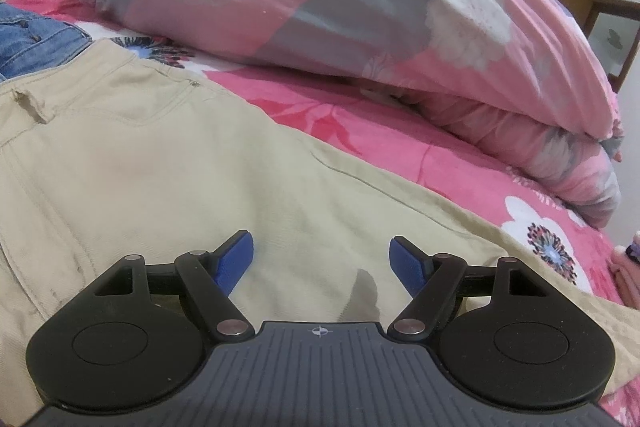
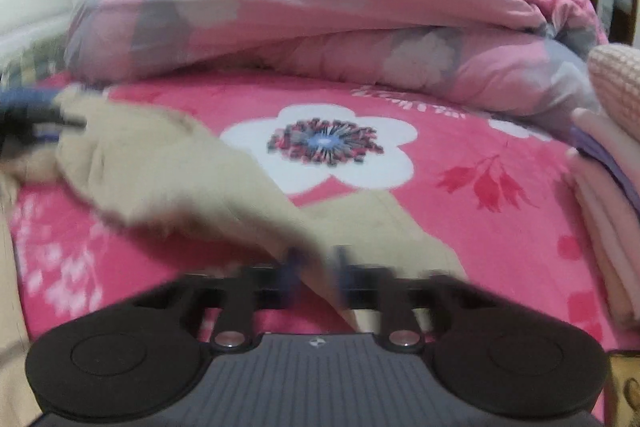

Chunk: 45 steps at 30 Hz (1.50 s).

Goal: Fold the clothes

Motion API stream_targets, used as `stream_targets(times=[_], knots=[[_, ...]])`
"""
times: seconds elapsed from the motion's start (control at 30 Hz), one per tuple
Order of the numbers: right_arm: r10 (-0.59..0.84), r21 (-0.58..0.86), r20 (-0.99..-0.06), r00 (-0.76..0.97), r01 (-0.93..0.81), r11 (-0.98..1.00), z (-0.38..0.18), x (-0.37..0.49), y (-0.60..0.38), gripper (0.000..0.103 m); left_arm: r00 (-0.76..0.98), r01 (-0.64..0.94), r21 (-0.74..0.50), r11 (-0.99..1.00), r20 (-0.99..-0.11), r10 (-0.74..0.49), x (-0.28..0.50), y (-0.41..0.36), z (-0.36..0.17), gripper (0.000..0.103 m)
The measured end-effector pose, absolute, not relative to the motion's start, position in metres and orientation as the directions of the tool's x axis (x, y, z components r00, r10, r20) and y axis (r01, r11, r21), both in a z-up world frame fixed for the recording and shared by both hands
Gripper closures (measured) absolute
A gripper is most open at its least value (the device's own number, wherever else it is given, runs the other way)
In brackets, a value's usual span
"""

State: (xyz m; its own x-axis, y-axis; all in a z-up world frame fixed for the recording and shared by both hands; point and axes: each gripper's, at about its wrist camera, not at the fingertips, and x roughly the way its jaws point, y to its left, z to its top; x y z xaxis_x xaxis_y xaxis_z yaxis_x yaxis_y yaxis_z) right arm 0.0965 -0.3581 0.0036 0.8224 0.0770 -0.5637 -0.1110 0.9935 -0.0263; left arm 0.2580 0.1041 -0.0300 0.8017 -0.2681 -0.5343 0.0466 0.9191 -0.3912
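On the bed [image 2: 480, 227], right claw [image 2: 316, 267] pinches beige trousers [image 2: 160, 167].

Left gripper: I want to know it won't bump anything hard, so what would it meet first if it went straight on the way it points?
Most likely the beige trousers, which lie on the bed right under the open left gripper. Only soft cloth shows ahead, though depth is hard to judge.
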Motion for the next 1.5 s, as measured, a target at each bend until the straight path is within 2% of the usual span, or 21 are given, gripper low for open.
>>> stream_targets(times=[0.2,0.37,0.43,0.47,0.5,0.6,0.73,0.8,0.97,1.17,1.23,1.27,1.3,1.33,1.43,1.5], knots=[[0.103,0.013,-0.469,0.877,-0.11,0.994,0.06,0.15,-0.371,0.1,0.803,0.048,-0.394,0.918,-0.532,-0.27,0.258,0.104,-0.03,0.027],[0.082,0.091,-0.537,0.84,-0.039,0.995,0.06,0.251,-0.39,0.095,0.804,0.05,-0.395,0.917,-0.529,-0.272,0.258,0.105,-0.031,0.026],[0.059,0.132,-0.581,0.812,0.022,0.991,0.045,0.287,-0.4,0.075,0.803,0.051,-0.398,0.916,-0.529,-0.274,0.258,0.105,-0.032,0.026],[0.03,0.141,-0.597,0.802,0.069,0.988,0.036,0.299,-0.405,0.05,0.803,0.052,-0.398,0.916,-0.528,-0.275,0.259,0.105,-0.032,0.026],[0.0,0.15,-0.613,0.79,0.116,0.982,0.028,0.312,-0.41,0.041,0.803,0.052,-0.399,0.916,-0.528,-0.276,0.259,0.105,-0.032,0.026],[-0.04,0.229,-0.6,0.799,0.219,0.948,0.02,0.308,-0.433,0.041,0.803,0.054,-0.4,0.915,-0.527,-0.277,0.259,0.105,-0.032,0.025],[0.054,0.464,-0.509,0.859,0.221,0.858,0.028,0.251,-0.467,0.037,0.804,0.054,-0.402,0.914,-0.526,-0.278,0.259,0.105,-0.032,0.025],[0.091,0.548,-0.506,0.858,0.238,0.802,0.023,0.221,-0.481,0.036,0.804,0.054,-0.404,0.913,-0.525,-0.28,0.259,0.106,-0.032,0.025],[0.18,0.686,-0.543,0.82,0.309,0.659,-0.028,0.17,-0.504,0.036,0.806,0.055,-0.413,0.909,-0.518,-0.284,0.257,0.106,-0.032,0.025],[0.242,0.743,-0.48,0.843,0.245,0.623,-0.069,0.169,-0.483,0.039,0.809,0.056,-0.424,0.904,-0.511,-0.29,0.256,0.107,-0.033,0.025],[0.223,0.706,-0.484,0.846,0.227,0.671,-0.067,0.173,-0.473,0.044,0.809,0.057,-0.424,0.904,-0.511,-0.29,0.257,0.107,-0.033,0.025],[0.213,0.686,-0.485,0.848,0.218,0.694,-0.067,0.175,-0.467,0.053,0.809,0.056,-0.424,0.904,-0.511,-0.29,0.257,0.107,-0.033,0.025],[0.21,0.671,-0.495,0.843,0.217,0.709,-0.066,0.178,-0.464,0.069,0.809,0.056,-0.425,0.904,-0.511,-0.29,0.257,0.107,-0.033,0.025],[0.207,0.655,-0.505,0.838,0.216,0.724,-0.063,0.178,-0.463,0.075,0.809,0.056,-0.425,0.903,-0.51,-0.291,0.257,0.107,-0.033,0.025],[0.195,0.597,-0.517,0.833,0.188,0.78,-0.048,0.173,-0.459,0.084,0.81,0.057,-0.428,0.902,-0.509,-0.292,0.257,0.108,-0.034,0.025],[0.2,0.549,-0.515,0.833,0.141,0.824,-0.024,0.166,-0.457,0.085,0.81,0.057,-0.43,0.901,-0.508,-0.293,0.257,0.108,-0.034,0.025]])
